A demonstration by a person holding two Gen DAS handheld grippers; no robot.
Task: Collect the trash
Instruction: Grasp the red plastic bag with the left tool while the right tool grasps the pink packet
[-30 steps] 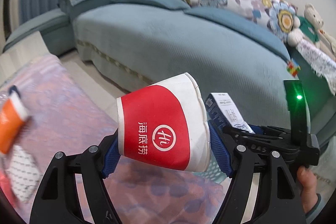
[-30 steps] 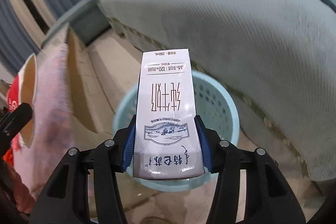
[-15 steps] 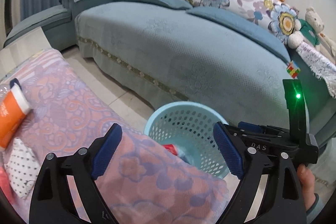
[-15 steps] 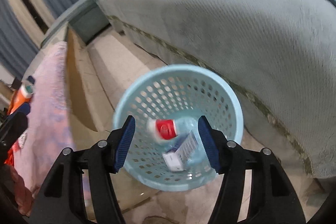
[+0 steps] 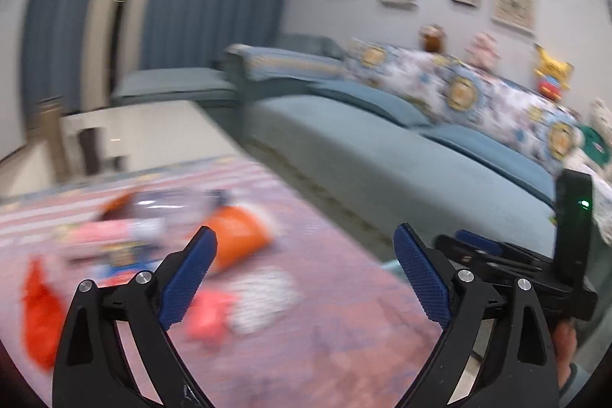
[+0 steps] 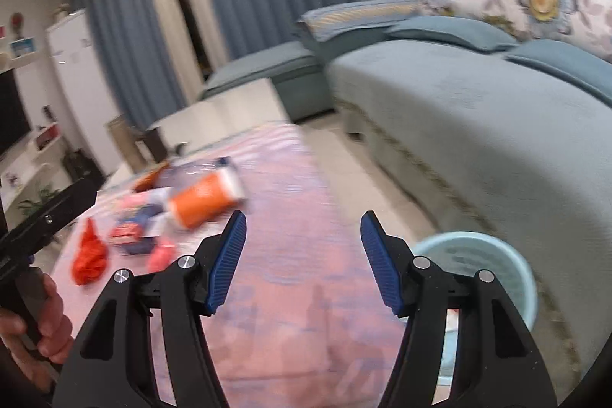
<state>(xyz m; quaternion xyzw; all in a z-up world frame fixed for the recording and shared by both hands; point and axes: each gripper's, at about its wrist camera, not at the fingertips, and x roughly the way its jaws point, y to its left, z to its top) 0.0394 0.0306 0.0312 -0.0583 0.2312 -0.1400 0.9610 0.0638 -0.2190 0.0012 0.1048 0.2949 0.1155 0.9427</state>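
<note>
Swinging back over the table, both grippers are now carrying nothing: the left gripper (image 5: 304,270), whose jaws have just been opening, is gaping wide, and the right gripper (image 6: 304,259) is standing half-open. The cup and carton are gone into the basket (image 6: 508,266) at four o'clock. More trash (image 6: 204,199) is waiting at ten o'clock, so another pick is coming.

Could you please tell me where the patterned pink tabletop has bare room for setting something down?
The near half of the patterned pink tabletop, between the open right gripper and the orange paper cup, is bare. Its far left is crowded with wrappers around the red crumpled bag.
</note>
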